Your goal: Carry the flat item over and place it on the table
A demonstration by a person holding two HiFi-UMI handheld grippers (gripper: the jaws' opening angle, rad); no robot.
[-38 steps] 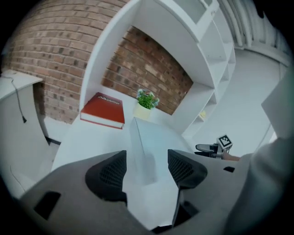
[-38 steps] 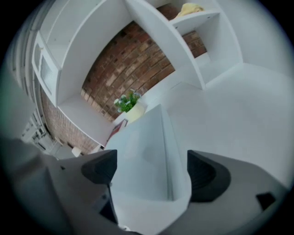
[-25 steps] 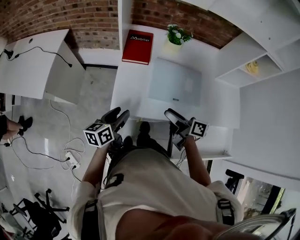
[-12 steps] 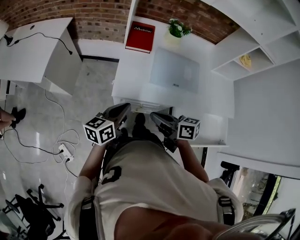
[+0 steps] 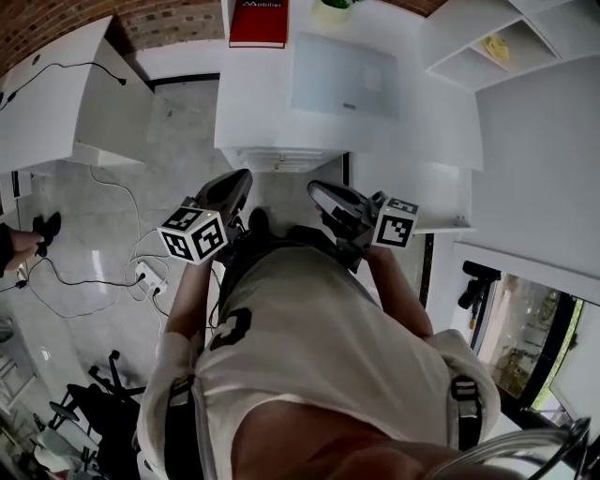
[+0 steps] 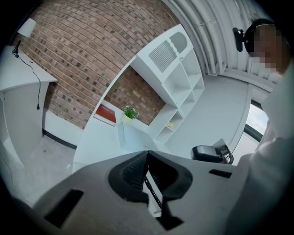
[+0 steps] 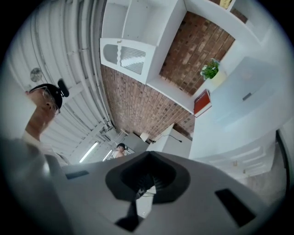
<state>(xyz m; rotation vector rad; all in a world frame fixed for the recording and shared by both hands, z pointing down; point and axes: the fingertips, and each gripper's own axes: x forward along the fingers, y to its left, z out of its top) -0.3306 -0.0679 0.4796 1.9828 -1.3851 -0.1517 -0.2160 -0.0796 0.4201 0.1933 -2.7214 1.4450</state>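
My left gripper has its jaws pressed together with nothing between them, and my right gripper is the same: tips meeting, no load. Both are held close in front of my body, well apart from the white surface ahead. One pale grey flat panel lies flat on that surface, and I take it to be the item the task means. If so, the carrying and the placing look done, and I see nothing left except perhaps stepping away. I can't be sure, though, because one red book also lies flat on the same surface, just beside the panel toward the brick wall. If the book is the item meant, it too is already down. Counting what I see: two grippers, both empty; one flat panel; one red book; and one potted plant near the far edge of the panel.
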